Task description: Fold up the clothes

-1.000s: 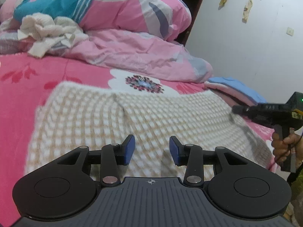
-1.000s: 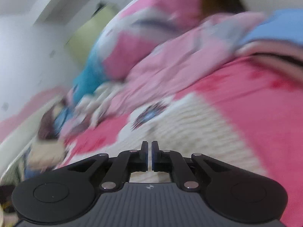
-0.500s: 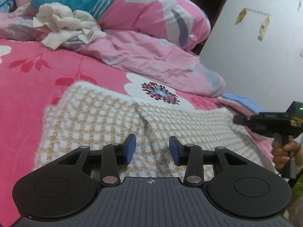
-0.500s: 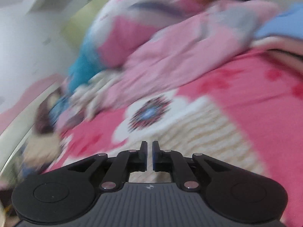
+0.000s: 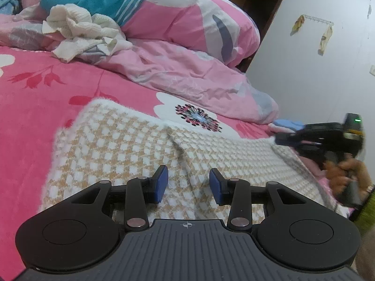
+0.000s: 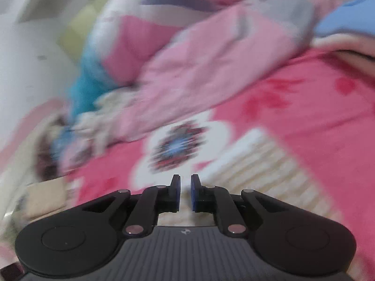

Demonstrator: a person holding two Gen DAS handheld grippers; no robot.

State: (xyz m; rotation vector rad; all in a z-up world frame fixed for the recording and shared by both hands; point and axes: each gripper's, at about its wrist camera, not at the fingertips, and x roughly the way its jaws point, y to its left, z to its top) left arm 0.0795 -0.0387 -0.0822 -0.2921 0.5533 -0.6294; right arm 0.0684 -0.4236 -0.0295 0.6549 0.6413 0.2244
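Checked knit sweater (image 5: 131,145) flat on bed — left tongs (image 5: 187,185) parted, empty | right tongs (image 6: 185,193) narrowly apart, empty

No legible text or labels.

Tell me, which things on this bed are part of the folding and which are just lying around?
Part of the job:
checked knit garment, spread flat
left gripper, open above it
right gripper, nothing between its jaws

Just lying about:
crumpled white cloth
pink quilt
teal and pink pillow
folded blue cloth
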